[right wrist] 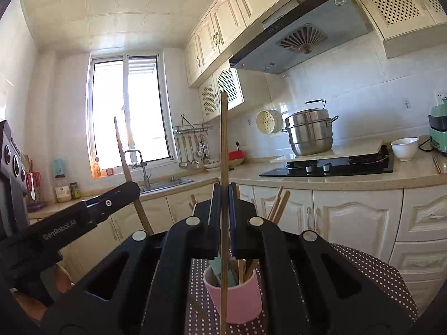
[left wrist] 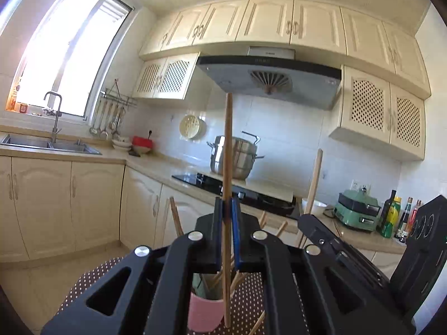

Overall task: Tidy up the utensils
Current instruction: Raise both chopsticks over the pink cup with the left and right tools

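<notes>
The left hand-held gripper (left wrist: 228, 209) pinches one upright wooden chopstick (left wrist: 227, 150) between its blue pads, its lower end reaching down beside the pink cup (left wrist: 202, 315) on the dotted tabletop (left wrist: 92, 279). The right hand-held gripper (right wrist: 223, 195) likewise clamps a second chopstick (right wrist: 223, 139), hanging in front of the same pink cup (right wrist: 237, 304), which holds more chopsticks and a green utensil. Behind stand a steel steamer pot (right wrist: 310, 134), stove and range hood. The left gripper's side reads "GenRobot.AI".
</notes>
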`<state>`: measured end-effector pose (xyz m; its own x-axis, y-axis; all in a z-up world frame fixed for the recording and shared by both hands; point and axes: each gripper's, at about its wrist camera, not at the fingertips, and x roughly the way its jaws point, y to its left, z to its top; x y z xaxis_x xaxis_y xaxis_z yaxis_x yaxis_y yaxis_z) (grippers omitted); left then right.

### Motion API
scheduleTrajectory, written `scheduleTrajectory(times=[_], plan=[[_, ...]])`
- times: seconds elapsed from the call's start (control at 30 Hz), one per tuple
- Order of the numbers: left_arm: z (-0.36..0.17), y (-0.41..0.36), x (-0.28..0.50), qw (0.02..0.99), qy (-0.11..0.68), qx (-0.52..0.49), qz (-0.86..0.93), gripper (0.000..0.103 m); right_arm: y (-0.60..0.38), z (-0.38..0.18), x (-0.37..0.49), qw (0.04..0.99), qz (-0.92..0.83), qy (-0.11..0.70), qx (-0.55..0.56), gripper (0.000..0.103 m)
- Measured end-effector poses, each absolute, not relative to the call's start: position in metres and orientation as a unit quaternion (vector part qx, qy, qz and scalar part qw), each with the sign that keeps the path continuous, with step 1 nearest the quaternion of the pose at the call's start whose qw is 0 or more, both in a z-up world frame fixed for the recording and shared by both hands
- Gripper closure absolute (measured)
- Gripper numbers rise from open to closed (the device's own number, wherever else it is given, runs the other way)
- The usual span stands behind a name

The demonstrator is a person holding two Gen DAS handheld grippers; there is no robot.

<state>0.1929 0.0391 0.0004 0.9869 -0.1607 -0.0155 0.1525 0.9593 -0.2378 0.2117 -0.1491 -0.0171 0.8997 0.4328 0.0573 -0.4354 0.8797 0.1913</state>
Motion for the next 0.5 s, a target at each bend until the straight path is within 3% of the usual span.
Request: scheduleTrajectory(times=[0.17,0.5], plan=[[0.003,0.036,0.205,0.992,-0.019,-0.112,-0.064,0.097,-0.143,-0.015,0.228,0.969,0.222,-0.021,0.107,0.097],[-0.015,0.042,0.239,0.993,-0.007,-0.107,-0.038,0.097,-0.135,-0.016,0.245,0.971,0.197,-0.054,0.124,0.097]])
